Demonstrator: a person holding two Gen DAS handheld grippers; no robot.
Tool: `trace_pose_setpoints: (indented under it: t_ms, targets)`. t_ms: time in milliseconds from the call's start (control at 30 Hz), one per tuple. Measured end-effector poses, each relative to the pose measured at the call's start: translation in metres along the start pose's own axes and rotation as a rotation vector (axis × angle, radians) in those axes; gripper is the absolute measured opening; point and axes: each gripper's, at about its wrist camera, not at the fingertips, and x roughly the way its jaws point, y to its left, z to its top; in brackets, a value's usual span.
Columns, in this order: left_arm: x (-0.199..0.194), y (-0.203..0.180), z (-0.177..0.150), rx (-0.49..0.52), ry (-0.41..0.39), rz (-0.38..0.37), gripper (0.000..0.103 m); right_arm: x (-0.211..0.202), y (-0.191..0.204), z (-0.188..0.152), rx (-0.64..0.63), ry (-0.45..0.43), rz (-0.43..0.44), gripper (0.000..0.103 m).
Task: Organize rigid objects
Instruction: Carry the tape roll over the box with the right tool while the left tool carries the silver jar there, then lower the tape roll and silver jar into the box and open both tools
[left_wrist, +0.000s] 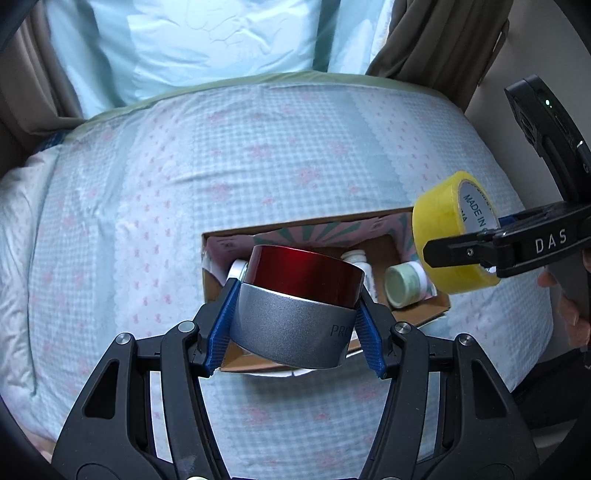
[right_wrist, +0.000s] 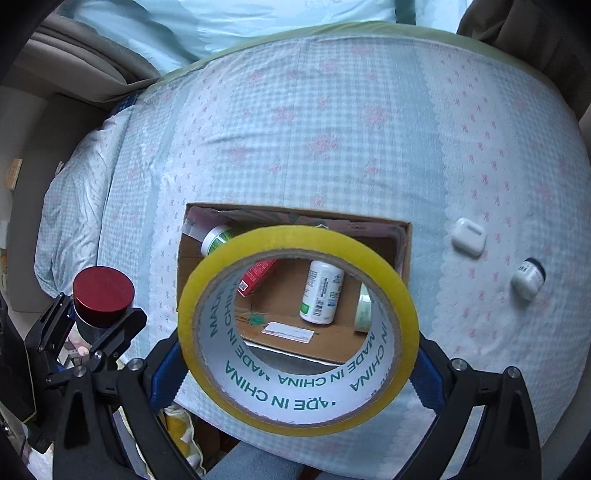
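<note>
My left gripper (left_wrist: 295, 314) is shut on a grey jar with a red lid (left_wrist: 295, 306), held above the near edge of an open cardboard box (left_wrist: 212, 288) on the bed; it also shows in the right wrist view (right_wrist: 103, 295). My right gripper (right_wrist: 299, 365) is shut on a yellow tape roll (right_wrist: 299, 328), held above the box (right_wrist: 404, 251); the roll also shows in the left wrist view (left_wrist: 443, 229). Inside the box lie a white bottle (right_wrist: 321, 291), a red carton (right_wrist: 256, 275) and a green-capped jar (left_wrist: 402, 284).
A white earbud case (right_wrist: 468, 237) and a small white bottle with a dark cap (right_wrist: 528, 278) lie on the checked bedspread (right_wrist: 332, 129) right of the box. A pale blue pillow (left_wrist: 207, 40) lies at the head of the bed. Curtains hang at both sides.
</note>
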Motion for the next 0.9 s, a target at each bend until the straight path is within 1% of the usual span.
trace_pose_setpoints:
  t_ms: [100, 167, 300, 400, 500, 700, 800, 833, 867, 900]
  targets:
    - [0.028, 0.016, -0.006, -0.015, 0.030, -0.017, 0.055, 0.038, 0.003, -0.001, 0.028, 0.023, -0.002, 0.099]
    - [0.048, 0.024, -0.011, -0.018, 0.048, -0.020, 0.055, 0.060, 0.004, -0.002, 0.029, 0.022, -0.017, 0.099]
    - [0.088, 0.038, -0.018, -0.030, 0.072, -0.002, 0.055, 0.089, 0.008, -0.008, -0.024, -0.056, -0.090, 0.099]
    - [0.109, 0.047, -0.022, -0.047, 0.095, 0.008, 0.055, 0.108, 0.006, -0.009, -0.075, -0.083, -0.120, 0.099]
    - [0.122, 0.051, -0.024, -0.044, 0.120, 0.017, 0.055, 0.117, 0.003, -0.006, -0.090, -0.091, -0.139, 0.099]
    - [0.133, 0.055, -0.027, -0.019, 0.168, 0.026, 0.055, 0.116, 0.000, 0.005, -0.054, -0.087, -0.121, 0.099]
    - [0.137, 0.049, -0.025, 0.015, 0.194, 0.027, 0.056, 0.118, 0.000, 0.011, -0.023, -0.050, -0.109, 0.099]
    - [0.138, 0.046, -0.025, 0.034, 0.205, 0.038, 0.060, 0.119, 0.000, 0.013, -0.012, -0.038, -0.114, 0.099]
    - [0.138, 0.043, -0.024, 0.056, 0.203, 0.055, 0.069, 0.120, 0.000, 0.015, -0.002, -0.026, -0.127, 0.100]
    - [0.135, 0.040, -0.024, 0.075, 0.191, 0.073, 0.103, 0.120, -0.001, 0.016, 0.011, -0.024, -0.140, 0.100]
